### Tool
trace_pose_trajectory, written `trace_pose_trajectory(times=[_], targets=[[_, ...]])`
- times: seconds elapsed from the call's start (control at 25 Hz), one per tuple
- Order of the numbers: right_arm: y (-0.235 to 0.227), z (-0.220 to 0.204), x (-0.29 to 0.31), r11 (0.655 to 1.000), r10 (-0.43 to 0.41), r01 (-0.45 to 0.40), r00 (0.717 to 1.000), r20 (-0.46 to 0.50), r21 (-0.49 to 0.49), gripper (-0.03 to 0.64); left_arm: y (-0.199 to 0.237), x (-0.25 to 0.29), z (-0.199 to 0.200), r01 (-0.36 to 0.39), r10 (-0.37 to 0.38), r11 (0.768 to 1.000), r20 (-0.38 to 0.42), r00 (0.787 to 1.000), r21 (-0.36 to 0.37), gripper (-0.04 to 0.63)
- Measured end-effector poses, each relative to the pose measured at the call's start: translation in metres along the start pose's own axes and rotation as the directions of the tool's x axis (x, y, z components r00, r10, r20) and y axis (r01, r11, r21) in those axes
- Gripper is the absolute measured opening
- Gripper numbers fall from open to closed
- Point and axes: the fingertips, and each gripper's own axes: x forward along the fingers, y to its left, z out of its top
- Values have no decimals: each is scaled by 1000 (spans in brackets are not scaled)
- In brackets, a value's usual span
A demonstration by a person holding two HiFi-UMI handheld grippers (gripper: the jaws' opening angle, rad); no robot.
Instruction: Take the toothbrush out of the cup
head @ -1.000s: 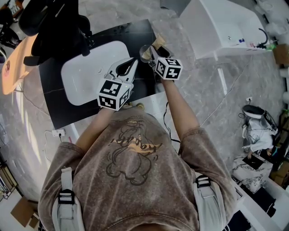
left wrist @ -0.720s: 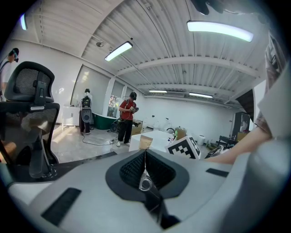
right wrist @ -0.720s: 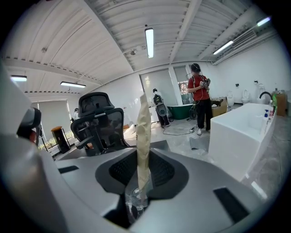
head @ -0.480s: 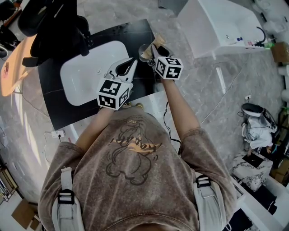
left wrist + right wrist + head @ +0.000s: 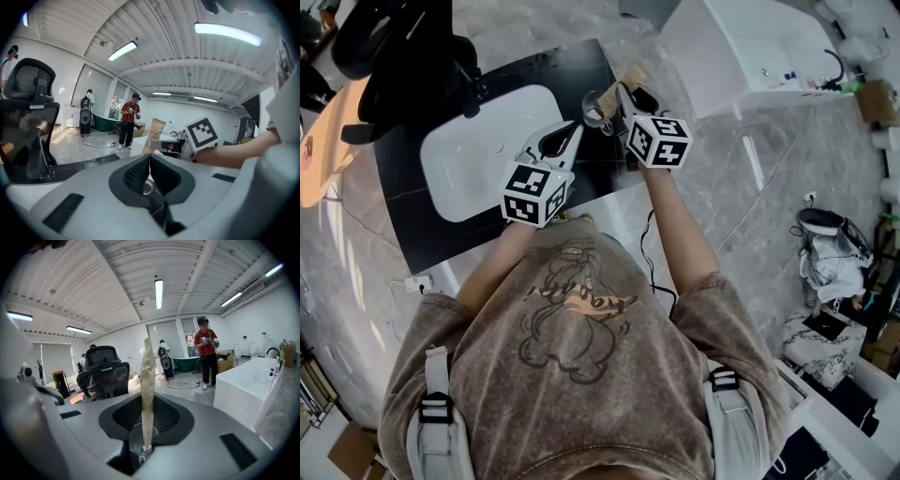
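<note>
A toothbrush in a tan paper wrapper [image 5: 147, 376] stands upright between the pads of my right gripper [image 5: 147, 401], which is shut on it. Its jaws have just been closing on the wrapper. The wrapper's lower end hangs just above the mouth of the clear glass cup [image 5: 139, 442]. From the head view the cup [image 5: 593, 110] stands on the black counter [image 5: 422, 225], with the right gripper [image 5: 619, 96] above its right side. My left gripper [image 5: 578, 127] points at the cup's left side with its jaws shut [image 5: 150, 157]. Whether its tips touch the glass I cannot tell.
A white basin [image 5: 478, 150] is set in the counter left of the cup. A black office chair [image 5: 412, 66] stands beyond it. A white bathtub [image 5: 741, 56] lies to the far right. A person in red [image 5: 206, 357] stands across the room.
My right gripper has lifted with the toothbrush; its marker cube looks larger and sits further right. The left gripper has not moved.
</note>
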Motion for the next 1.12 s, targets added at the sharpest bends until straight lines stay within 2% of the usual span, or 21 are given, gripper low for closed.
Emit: trace_pose_trajectory(times=[0.24,0.52,0.84,1.12], targets=[[5,35,-34,999,-29,30,999,45,-23,88,-3,2,1,17,-17,1000,3,1000,-6,17],[15,54,-80,999,-33,34,997,70,-21,88,-9,4,-1,36,-36,999,-5,999,-11,17],[11,40,-114,995,-95,95,990,105,-1,89,-15,13,0,53,-53,999,-2,999,-12,17],[17,24,-133,995,-97,98,987,127,2,89,-23,17,2,56,-57,998,-6,998,-10,17]])
